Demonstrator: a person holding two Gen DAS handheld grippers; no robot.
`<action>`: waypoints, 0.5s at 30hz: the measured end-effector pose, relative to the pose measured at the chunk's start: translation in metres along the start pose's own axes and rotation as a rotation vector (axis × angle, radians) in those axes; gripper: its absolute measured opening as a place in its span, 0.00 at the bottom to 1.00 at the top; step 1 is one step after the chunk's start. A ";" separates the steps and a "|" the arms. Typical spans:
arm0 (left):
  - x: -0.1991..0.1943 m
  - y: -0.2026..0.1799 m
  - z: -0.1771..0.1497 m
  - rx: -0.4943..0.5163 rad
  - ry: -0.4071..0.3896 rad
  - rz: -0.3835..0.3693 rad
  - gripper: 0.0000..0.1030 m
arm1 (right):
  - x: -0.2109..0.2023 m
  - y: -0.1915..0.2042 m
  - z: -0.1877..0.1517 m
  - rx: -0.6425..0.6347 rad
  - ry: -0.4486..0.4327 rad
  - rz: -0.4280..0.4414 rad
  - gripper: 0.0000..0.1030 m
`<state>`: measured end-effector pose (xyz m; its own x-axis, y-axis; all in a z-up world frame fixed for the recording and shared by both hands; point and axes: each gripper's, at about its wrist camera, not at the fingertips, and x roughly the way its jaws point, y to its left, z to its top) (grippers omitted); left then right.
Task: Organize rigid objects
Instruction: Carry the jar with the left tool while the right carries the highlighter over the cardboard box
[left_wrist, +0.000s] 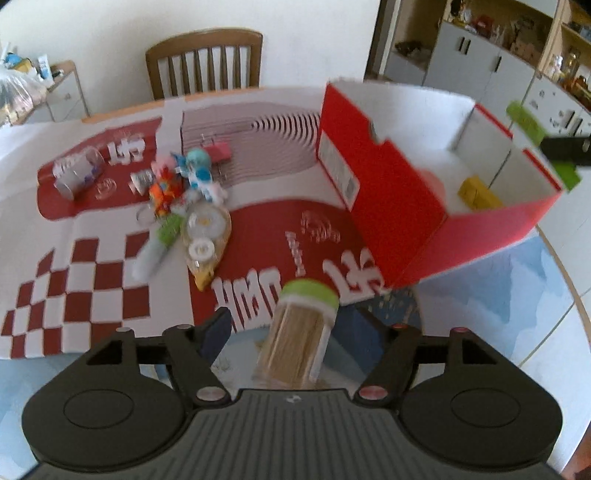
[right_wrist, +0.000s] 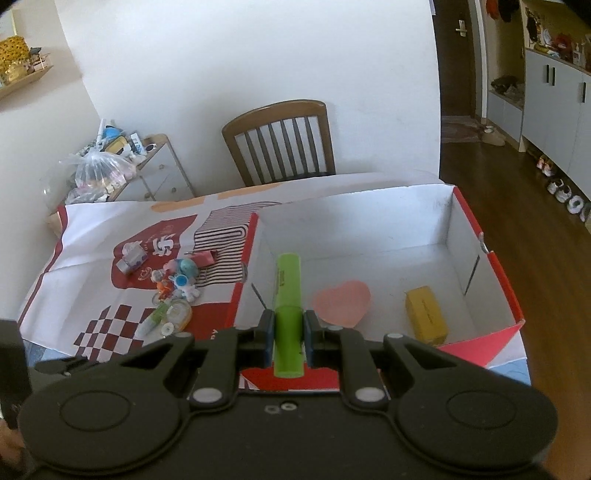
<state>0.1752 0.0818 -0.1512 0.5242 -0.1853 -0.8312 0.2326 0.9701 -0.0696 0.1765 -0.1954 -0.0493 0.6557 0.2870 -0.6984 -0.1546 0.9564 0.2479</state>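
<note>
Nearest the left tongs (left_wrist: 284, 332), a clear toothpick jar (left_wrist: 295, 339) with a green cap was seen lying between the widely parted pads, which did not press on it; the view was blurred, so contact could not be judged. The jar was judged light, stiff and slick-walled, best taken across its body below the cap. The left tongs were pitched steeply down toward the tabletop (left_wrist: 498, 280). The right tongs (right_wrist: 288, 332) were closed on a green highlighter (right_wrist: 287, 291), judged light and rigid, gripped near its rear half and held over the red box (right_wrist: 491, 273), angled downward. Farther in the box lay a pink heart (right_wrist: 341, 301) and a yellow block (right_wrist: 424, 314). Beyond, small toys (left_wrist: 184, 177) were clustered on the paper mat.
</note>
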 end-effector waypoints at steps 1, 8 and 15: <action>0.003 -0.001 -0.003 0.010 0.013 -0.011 0.70 | 0.000 -0.001 0.000 -0.001 -0.001 -0.003 0.14; 0.031 -0.012 -0.018 0.071 0.059 -0.008 0.70 | -0.003 -0.002 -0.005 0.006 0.000 -0.021 0.14; 0.039 -0.014 -0.019 0.069 0.046 0.007 0.55 | -0.005 -0.005 -0.007 0.016 0.002 -0.034 0.14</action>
<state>0.1775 0.0636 -0.1933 0.4881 -0.1699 -0.8561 0.2862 0.9578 -0.0269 0.1691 -0.2011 -0.0519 0.6592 0.2542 -0.7077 -0.1199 0.9646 0.2348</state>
